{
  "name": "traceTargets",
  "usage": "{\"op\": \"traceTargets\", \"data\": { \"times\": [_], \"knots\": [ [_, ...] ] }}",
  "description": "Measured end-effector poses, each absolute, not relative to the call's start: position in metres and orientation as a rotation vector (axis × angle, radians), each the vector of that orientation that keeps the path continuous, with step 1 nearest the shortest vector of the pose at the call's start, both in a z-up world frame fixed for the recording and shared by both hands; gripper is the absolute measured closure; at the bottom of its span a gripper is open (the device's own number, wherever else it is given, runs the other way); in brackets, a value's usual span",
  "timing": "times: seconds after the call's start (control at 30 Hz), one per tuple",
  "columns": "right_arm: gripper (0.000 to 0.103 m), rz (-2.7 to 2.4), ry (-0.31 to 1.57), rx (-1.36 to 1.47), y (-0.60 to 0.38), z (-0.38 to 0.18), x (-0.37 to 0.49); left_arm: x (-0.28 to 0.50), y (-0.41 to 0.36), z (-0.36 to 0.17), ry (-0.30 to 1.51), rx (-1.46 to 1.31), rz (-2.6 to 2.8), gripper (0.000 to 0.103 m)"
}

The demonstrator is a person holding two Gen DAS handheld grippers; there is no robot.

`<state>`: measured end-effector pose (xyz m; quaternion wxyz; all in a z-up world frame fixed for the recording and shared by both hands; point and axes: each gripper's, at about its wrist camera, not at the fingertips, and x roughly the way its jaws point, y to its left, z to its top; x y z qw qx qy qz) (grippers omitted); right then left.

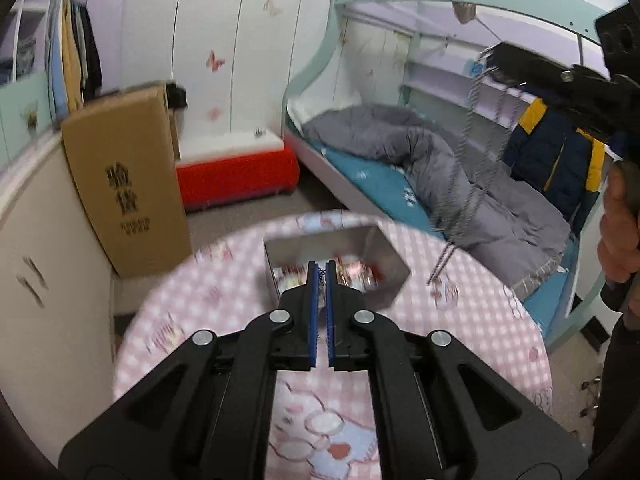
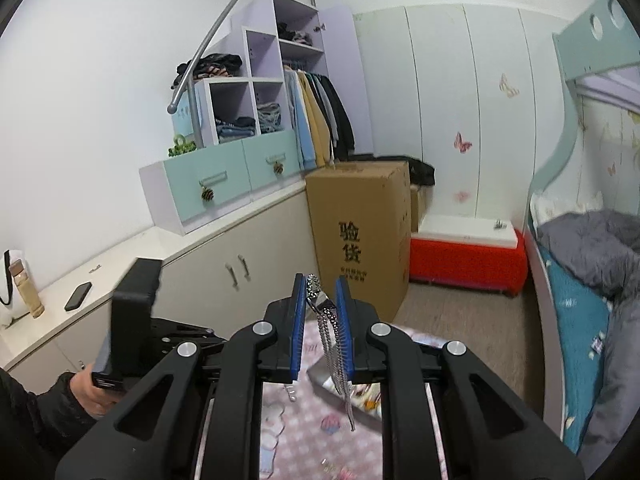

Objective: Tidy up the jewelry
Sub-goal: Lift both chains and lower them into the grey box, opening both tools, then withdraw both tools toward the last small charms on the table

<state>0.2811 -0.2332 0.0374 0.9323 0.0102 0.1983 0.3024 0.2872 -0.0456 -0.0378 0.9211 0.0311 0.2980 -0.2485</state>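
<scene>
Two grippers: both raised above a round table, each carrying part of a silver chain.
Left gripper (image 1: pixel 320 268): centre of the left wrist view; blue pads pressed together, a few chain links nipped at the tips.
Right gripper (image 2: pixel 322 284): centre of the right wrist view; pads partly closed, pinching a necklace (image 2: pixel 334 344) near its small metal clasp or pendant piece; rest of chain hanging down in doubled strands between the fingers.
Necklace, second sighting: right of centre in the left wrist view, draped from the right gripper, loose end dangling just above the cloth; blurred.
Link between the two pinches: cannot tell whether one chain or two.
Metal tin (image 1: pixel 340 264): open, rectangular, directly behind the left fingertips; contents blurred, coloured, unidentifiable.
Table (image 1: pixel 480 320): pink checked cloth with cartoon prints, lower half of both views.
Surroundings: cardboard box (image 2: pixel 358 236) centre, bunk bed (image 1: pixel 400 184) upper right of the left view, hand (image 1: pixel 620 232) on the right handle at far right edge.
Step in hand, judged: lifting the necklace clear for placing in the tin.
Handling advice: keep both pinches firm; raise until the dangling end clears the tin rim; let swing settle; lower the loose end in first, then release.
</scene>
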Motion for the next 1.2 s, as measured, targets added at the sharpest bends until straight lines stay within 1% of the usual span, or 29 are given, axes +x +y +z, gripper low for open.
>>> {"op": "traceTargets", "data": {
  "times": [0.17,0.33,0.5,0.6,0.63,0.67,0.7,0.73,0.77,0.8,1.2],
  "knots": [
    [0.090,0.612,0.384,0.038,-0.236,0.054,0.302,0.300,-0.050,-0.006,0.549,0.074,-0.514,0.100],
    [0.090,0.599,0.409,0.042,-0.237,0.052,0.326,0.315,-0.059,0.015,0.520,0.060,-0.524,0.100],
    [0.090,0.574,0.484,0.066,-0.237,0.025,0.349,0.339,-0.072,0.009,0.561,0.053,-0.537,0.100],
    [0.085,0.540,0.553,0.085,-0.238,0.000,0.364,0.358,-0.079,-0.009,0.622,0.064,-0.531,0.099],
    [0.067,0.528,0.587,0.099,-0.239,-0.010,0.370,0.364,-0.081,-0.016,0.651,0.063,-0.509,0.093],
    [0.036,0.512,0.607,0.110,-0.240,-0.017,0.374,0.368,-0.081,-0.020,0.672,0.067,-0.480,0.064],
    [0.024,0.480,0.620,0.122,-0.243,-0.025,0.376,0.372,-0.081,-0.027,0.693,0.073,-0.428,0.039],
    [0.014,0.460,0.620,0.133,-0.246,-0.031,0.376,0.370,-0.079,-0.029,0.677,0.062,-0.392,0.006],
    [0.009,0.448,0.624,0.149,-0.249,-0.034,0.375,0.366,-0.075,-0.028,0.636,0.044,-0.377,0.006],
    [0.008,0.432,0.633,0.177,-0.255,-0.039,0.374,0.363,-0.070,-0.027,0.614,0.030,-0.367,0.006],
    [0.008,0.323,0.626,0.232,-0.276,-0.044,0.357,0.330,-0.042,-0.026,0.555,-0.023,-0.272,0.006]
  ]
}}
